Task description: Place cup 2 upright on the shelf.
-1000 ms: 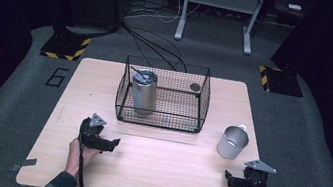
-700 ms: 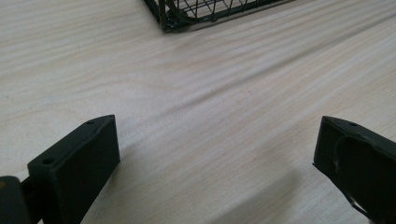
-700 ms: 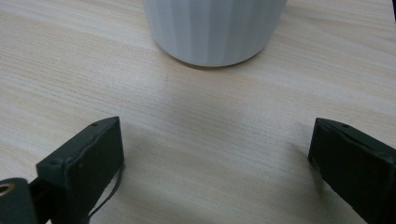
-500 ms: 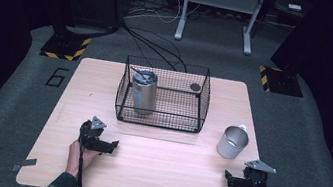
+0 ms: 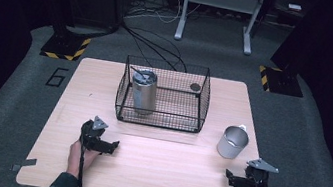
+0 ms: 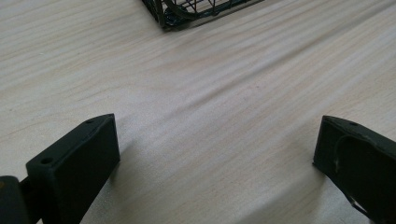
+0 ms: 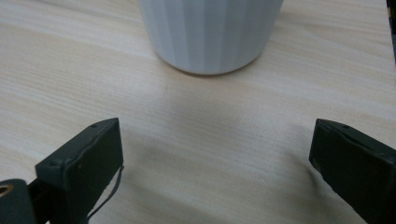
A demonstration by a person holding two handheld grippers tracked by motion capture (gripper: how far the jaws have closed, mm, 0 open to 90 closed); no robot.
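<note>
1. Right gripper (image 5: 237,181) low over the near right corner of the wooden table (image 5: 167,174), jaws spread wide, nothing between them.
2. Just ahead of it, a little to its left: the metal cup (image 5: 232,142), upright, mouth up, long axis vertical, apart from the jaws. Probably the thing to grasp next, since much nearer to this gripper than to the other.
3. Left gripper (image 5: 108,146) on the near left part of the table, jaws also wide apart and empty, well apart from the cup.
4. Farther back, near the table middle: the wire basket (image 5: 200,104), with a steel tumbler (image 5: 144,91) standing in its left part and a small dark round thing (image 5: 195,86) at its far right corner.
5. In the right gripper view, the ribbed cup wall (image 7: 210,32) centred between the jaws, base resting on the wood; rim and handle cut off there, visible from above instead.
6. In the left gripper view, one basket corner (image 6: 168,16) beyond bare wood.
</note>
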